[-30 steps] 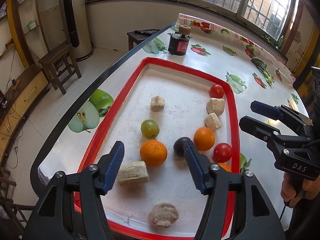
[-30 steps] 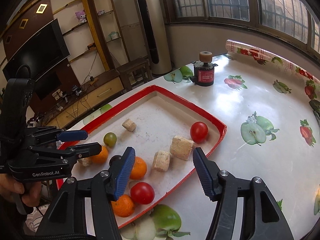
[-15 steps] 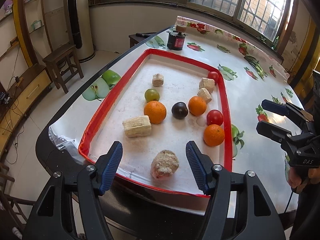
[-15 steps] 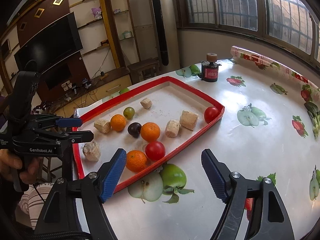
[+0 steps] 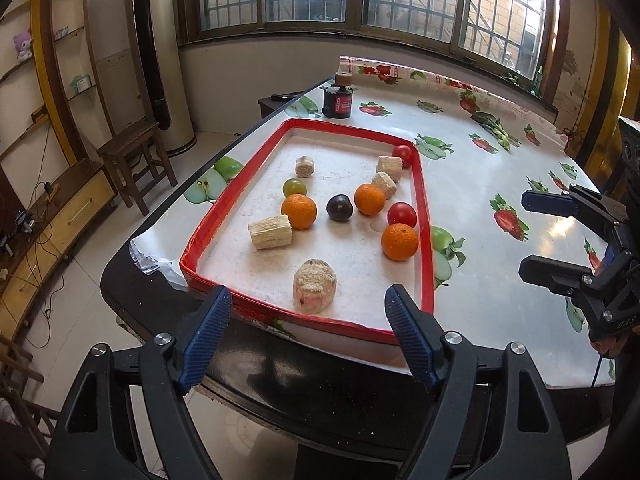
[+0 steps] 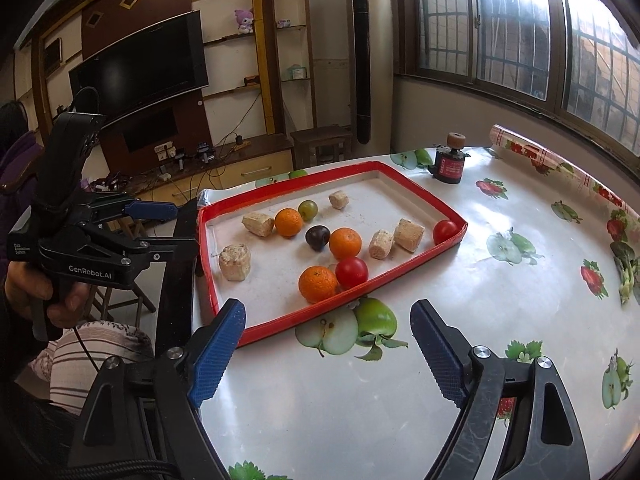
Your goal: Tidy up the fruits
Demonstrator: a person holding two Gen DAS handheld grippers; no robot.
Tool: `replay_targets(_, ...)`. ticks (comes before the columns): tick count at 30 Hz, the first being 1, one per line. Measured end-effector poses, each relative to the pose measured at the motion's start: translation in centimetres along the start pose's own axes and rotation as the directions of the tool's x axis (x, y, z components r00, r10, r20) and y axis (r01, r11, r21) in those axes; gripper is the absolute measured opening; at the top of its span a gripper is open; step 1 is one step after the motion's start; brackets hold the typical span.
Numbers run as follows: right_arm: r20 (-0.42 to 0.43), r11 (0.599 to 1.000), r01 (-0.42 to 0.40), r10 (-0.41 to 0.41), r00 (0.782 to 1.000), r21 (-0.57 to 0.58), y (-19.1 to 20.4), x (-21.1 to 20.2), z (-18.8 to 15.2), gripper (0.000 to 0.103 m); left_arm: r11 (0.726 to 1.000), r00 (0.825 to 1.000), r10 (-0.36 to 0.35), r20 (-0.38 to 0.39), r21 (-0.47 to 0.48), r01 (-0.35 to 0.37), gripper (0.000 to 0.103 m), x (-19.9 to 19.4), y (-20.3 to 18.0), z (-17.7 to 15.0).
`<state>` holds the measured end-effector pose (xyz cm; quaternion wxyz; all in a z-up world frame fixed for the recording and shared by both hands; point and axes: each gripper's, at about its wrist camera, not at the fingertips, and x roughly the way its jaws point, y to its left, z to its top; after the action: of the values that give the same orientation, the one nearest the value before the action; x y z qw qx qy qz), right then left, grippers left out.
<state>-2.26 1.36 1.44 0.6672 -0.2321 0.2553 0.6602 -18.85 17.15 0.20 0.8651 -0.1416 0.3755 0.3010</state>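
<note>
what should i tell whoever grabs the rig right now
Left gripper: jaws have just been opening, nothing between them, off the tray's near edge.
Right gripper: the same, over bare table beside the tray.
All fruit lies loose in the red tray: three oranges, two tomatoes, a plum, a green fruit, mixed with pale chunks.
Done: no sorting visible.
Left: group the fruit.

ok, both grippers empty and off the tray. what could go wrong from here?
1. The orange and red tomato sit touching by the tray wall; fingers may nudge one while taking the other.
2. Round fruit like the dark plum could roll if bumped.
3. Left gripper hangs past the table edge; it may clip the rim.
</note>
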Motion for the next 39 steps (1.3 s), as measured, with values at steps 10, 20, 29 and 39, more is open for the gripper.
replay_targets(10, 0.013, 0.995, -0.042, 0.043, 0.999, -0.091, 2.1, -2.0, -1.3, 0.088, 1.000, 1.000, 0.006, 0.024, 0.022, -0.007, 0.079, -1.4, -0.8, -1.1)
replay_targets(20, 0.014, 0.992, -0.056, 0.058, 0.998, -0.116, 2.1, -2.7, -2.0, 0.089, 0.998, 0.999, 0.025, 0.048, 0.061, -0.028, 0.083, -2.4, -1.2, -1.4)
replay_targets(29, 0.023, 0.991, -0.064, 0.067, 0.997, -0.120, 2.1, -2.7, -2.2, 0.089, 0.997, 0.995, 0.039, 0.088, 0.057, -0.045, 0.083, -3.5, -0.9, -1.4)
replay_targets(39, 0.032, 0.988, -0.072, 0.078, 0.996, -0.139, 2.8, -2.7, -2.1, 0.089, 0.997, 0.992, 0.042, 0.120, 0.066, -0.050, 0.083, -4.4, -1.2, -1.2)
